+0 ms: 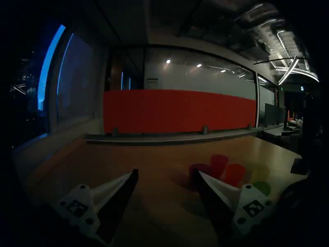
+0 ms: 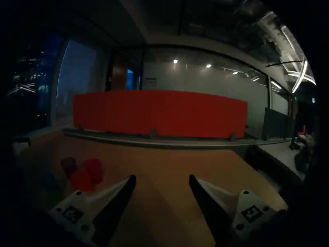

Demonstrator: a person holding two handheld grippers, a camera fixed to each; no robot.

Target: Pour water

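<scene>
Two parted claws; two red cups

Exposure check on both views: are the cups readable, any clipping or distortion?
Left gripper view: underexposed, cups dim yet colours readable on the table; ceiling strip light clipped. Right gripper view: equally dark, cups murky at lower left; fisheye bows the red partition.

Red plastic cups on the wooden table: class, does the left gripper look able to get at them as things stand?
Probably yes. The left gripper is open and empty; the red plastic cups stand just beyond it to one side on the wooden table, with nothing between.
</scene>
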